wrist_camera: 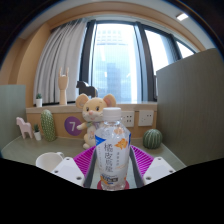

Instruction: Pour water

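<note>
A clear plastic bottle (113, 150) with a white cap and a white-and-orange label stands upright between my fingers. My gripper (112, 172) is shut on the bottle, both magenta pads (84, 160) pressing its sides. The bottle is held above a table (25, 150). A white cup or bowl (48, 159) shows just left of the left finger. No water is seen flowing.
A plush mouse (96, 108) stands behind the bottle. A green cactus toy (48, 125) and a white figure (24, 127) are at the left, a green ball (152, 138) at the right. A grey partition (190, 100) rises at the right, windows beyond.
</note>
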Tool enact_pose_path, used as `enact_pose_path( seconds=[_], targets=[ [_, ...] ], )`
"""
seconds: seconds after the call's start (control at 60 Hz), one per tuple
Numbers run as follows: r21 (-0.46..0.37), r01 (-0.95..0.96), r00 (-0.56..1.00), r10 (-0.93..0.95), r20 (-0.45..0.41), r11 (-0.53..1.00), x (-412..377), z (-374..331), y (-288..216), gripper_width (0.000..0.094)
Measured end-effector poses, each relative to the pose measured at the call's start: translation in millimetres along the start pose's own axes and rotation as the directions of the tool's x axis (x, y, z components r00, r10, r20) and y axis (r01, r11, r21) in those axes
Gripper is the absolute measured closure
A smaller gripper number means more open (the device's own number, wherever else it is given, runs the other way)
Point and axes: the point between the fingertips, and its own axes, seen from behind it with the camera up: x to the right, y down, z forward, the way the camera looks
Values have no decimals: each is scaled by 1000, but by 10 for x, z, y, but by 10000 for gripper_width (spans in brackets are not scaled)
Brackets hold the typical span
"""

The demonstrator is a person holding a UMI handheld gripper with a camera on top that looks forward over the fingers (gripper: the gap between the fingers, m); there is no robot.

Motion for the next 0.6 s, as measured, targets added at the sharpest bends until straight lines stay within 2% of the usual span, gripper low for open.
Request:
enact_pose_path(
  seconds=[0.05, 0.083, 0.217, 0.417, 0.6],
  targets=[
    [-26, -12, 1000, 12, -9, 1000, 70, -101, 43, 207],
    [-44, -23, 1000, 23, -15, 999, 83, -153, 91, 159],
    [-98, -81, 997, 80, -10, 992, 47, -551, 322, 145],
    [-156, -76, 996, 81, 28, 985, -545, -1507, 764, 113],
    [-163, -49, 996, 60, 64, 985, -1204, -2306, 751, 108]
  ],
)
